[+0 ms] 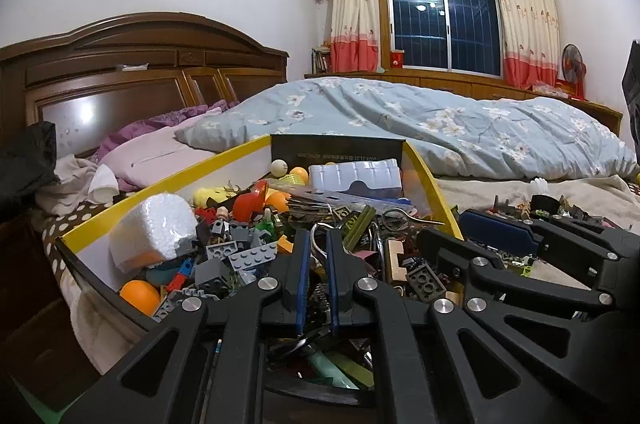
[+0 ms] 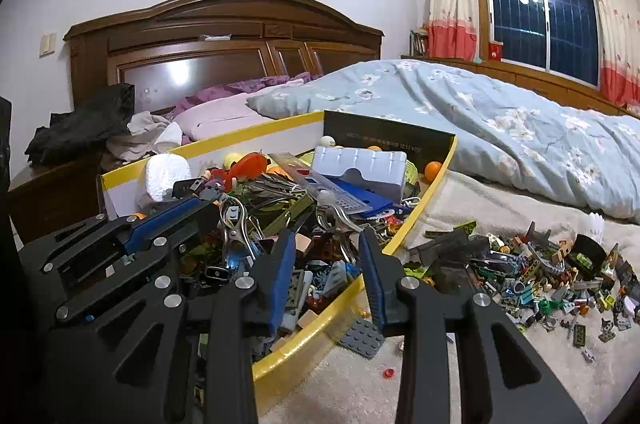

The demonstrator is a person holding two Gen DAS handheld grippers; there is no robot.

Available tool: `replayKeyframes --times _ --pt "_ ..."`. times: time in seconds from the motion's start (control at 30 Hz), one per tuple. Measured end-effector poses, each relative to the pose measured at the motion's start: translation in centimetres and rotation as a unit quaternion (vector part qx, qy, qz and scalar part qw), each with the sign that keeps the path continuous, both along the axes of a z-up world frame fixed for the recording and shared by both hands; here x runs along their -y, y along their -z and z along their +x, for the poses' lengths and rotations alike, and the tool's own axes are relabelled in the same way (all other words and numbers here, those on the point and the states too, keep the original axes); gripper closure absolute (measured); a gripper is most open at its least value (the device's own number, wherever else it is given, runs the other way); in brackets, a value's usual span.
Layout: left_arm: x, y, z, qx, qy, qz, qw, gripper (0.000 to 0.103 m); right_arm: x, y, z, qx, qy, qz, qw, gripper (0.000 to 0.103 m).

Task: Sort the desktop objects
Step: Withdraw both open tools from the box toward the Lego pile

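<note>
Left gripper [image 1: 318, 256]: your jaws nearly closed over the yellow-rimmed cardboard box [image 1: 168, 176]; grip unclear.
Right gripper [image 2: 328, 252]: your jaws apart, empty, above the box's right rim.

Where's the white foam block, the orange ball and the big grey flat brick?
white foam block [image 1: 154, 228], left wrist view, front face.
orange ball [image 1: 140, 297], left wrist view, middle.
grey flat brick [image 2: 364, 338], right wrist view, studded top.
</note>
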State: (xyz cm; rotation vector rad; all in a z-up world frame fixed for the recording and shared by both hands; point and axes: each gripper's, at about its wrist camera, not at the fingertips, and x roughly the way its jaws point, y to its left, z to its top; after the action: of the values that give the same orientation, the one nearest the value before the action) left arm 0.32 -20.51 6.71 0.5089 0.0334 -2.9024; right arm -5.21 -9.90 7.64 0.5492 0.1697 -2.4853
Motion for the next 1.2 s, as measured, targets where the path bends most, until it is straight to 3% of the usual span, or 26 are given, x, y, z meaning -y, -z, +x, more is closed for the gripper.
replayKeyframes --times 0.3,0.5,1.2 --pt "-0.9 -0.5 -0.1 -0.009 0.0 -0.007 0.9999 0.094 -1.0 -0.3 -0.1 -0.008 0.001 -0.009 1.0 0.07" --pt "-1.8 -0.6 0.1 -0.023 -0.019 -0.039 0.9988 0.088 -1.7 -0.1 -0.3 0.003 0.005 -0.014 1.0 0.07" --pt "-3.4 -0.7 -0.7 -0.008 -0.015 -0.03 0.9994 0.083 -3.8 0.0 -0.9 0.021 0.031 -0.019 0.999 0.069"
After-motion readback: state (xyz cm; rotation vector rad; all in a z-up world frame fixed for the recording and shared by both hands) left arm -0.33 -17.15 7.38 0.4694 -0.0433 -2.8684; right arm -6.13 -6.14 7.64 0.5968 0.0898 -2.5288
